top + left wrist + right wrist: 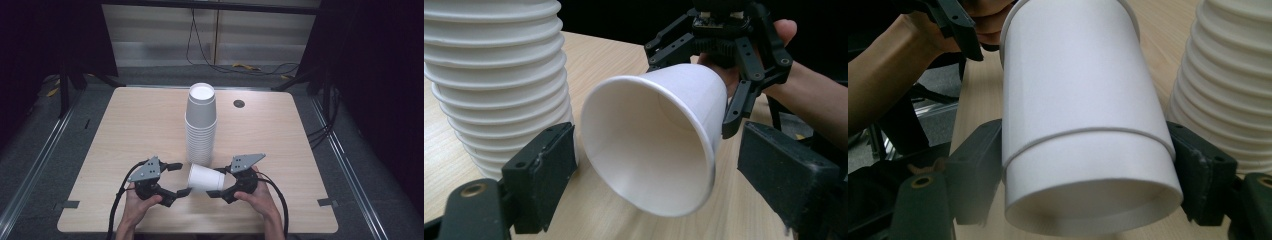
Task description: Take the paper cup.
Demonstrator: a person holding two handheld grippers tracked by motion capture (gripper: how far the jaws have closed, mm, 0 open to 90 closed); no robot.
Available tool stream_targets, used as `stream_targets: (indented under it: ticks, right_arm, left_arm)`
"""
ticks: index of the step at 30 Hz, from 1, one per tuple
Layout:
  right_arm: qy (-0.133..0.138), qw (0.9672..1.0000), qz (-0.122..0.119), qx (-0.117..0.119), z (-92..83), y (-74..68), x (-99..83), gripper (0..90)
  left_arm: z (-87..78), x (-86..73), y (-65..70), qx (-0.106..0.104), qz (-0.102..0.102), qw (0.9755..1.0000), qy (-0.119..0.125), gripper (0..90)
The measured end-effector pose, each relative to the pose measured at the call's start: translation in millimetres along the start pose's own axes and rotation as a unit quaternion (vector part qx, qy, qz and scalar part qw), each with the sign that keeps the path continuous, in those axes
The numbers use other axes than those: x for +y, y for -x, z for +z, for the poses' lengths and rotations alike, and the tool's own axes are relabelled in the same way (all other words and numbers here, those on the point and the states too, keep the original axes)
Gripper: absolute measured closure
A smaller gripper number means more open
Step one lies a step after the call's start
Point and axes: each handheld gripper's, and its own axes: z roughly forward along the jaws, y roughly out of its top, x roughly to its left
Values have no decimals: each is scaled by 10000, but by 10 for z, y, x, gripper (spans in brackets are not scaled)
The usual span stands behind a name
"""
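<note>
From above, a paper cup point(205, 178) lay sideways between both grippers, before the cup stack point(201, 125). Left gripper point(659, 175): jaws wide around the rim. Right gripper point(1083, 170): clamped on the base; overtightening risked crushing it.

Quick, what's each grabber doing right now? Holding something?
Left gripper: open, jaws spread at the paper cup's rim, holding nothing.
Right gripper: shut on the paper cup's base end, held sideways.
</note>
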Motion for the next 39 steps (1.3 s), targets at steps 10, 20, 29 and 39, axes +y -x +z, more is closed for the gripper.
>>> stream_targets:
  ticks: [10, 20, 29, 39]
  right_arm:
    - [381, 9993, 29, -46, 1, -12, -104, 234]
    - [895, 9959, 71, 113, -23, -40, -168, 235]
    - [1172, 9930, 51, 146, -1, -71, -205, 235]
    - [1309, 9912, -62, 198, 3, -99, -203, 237]
  left_arm:
    - [22, 7, 5, -57, -141, 9997, 192, 155]
    - [34, -6, 15, -57, -130, 9998, 155, 155]
    - [48, 6, 5, -271, -184, 9990, 314, 155]
    - [106, 14, -31, -402, -216, 9986, 283, 118]
